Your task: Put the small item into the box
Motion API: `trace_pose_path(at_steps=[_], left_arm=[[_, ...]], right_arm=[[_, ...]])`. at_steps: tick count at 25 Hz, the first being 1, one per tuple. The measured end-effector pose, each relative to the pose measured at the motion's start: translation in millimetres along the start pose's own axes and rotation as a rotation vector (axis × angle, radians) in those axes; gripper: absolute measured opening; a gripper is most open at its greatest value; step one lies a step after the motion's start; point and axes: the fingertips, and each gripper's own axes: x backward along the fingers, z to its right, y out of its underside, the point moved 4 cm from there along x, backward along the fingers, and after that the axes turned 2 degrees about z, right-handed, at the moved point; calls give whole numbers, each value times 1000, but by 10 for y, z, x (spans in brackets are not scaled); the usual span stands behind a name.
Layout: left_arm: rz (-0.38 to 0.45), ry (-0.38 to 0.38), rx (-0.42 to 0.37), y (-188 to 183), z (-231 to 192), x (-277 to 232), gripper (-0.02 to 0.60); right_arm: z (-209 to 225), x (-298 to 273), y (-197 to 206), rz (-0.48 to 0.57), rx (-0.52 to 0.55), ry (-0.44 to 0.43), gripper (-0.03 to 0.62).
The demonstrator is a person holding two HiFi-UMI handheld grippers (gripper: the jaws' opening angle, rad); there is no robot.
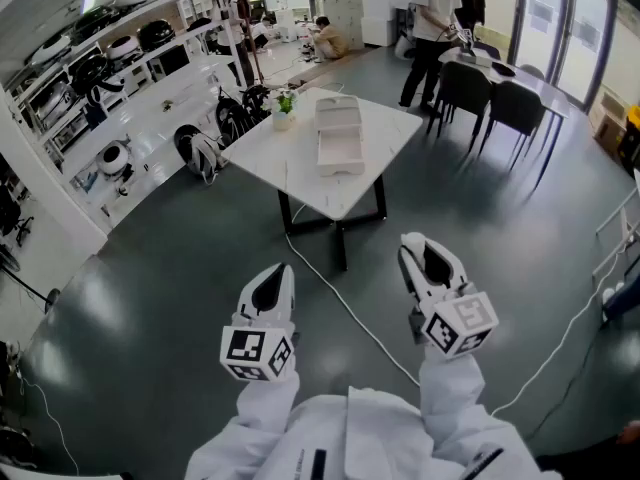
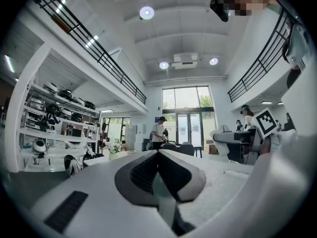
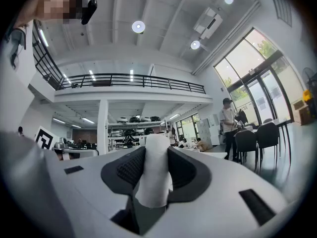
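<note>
An open white box [image 1: 338, 136] lies on a white table [image 1: 365, 183] some way ahead of me across the grey floor. My right gripper [image 1: 425, 255] is held level over the floor, far short of the table. In the right gripper view it [image 3: 153, 155] is shut on a small white cylindrical item [image 3: 154, 170] that stands upright between the dark pads [image 3: 130, 168]. My left gripper [image 1: 276, 283] hovers beside it at about the same height. In the left gripper view its jaws [image 2: 158, 155] meet with nothing between them.
A small potted plant [image 1: 284, 108] stands on the table's far left corner. A white cable [image 1: 345, 308] runs across the floor from the table. Dark chairs [image 1: 488, 103] and a standing person [image 1: 430, 23] are at the back right. Shelves [image 1: 110, 53] line the left wall.
</note>
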Motion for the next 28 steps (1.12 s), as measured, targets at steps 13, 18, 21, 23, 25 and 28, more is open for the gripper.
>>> trace_pose_path(at_steps=[13,18,21,23,25,28], left_arm=[[-5,-14,-6,41,99,-293,-2],[-27,-26,-5,179,181,-389,-2],[-40,-40,6,244,193,-437,-2],[-51,-43,11,274,176,-485,-2],[-60,-44,14,291,152,-543,-2],[-72,-49,17,323,85,-645,-2]], right_arm=[[312,-151,63,-4,-49,-54,126],[464,-215,199,-22,-55,-68,126],[533,-278,227,-29,-56,-79,126],[559,-340,232,-31,-58,-82,126],[583,-416,243,-39,-54,-83,126],[622,-545,286,-54,-49,-87,126]])
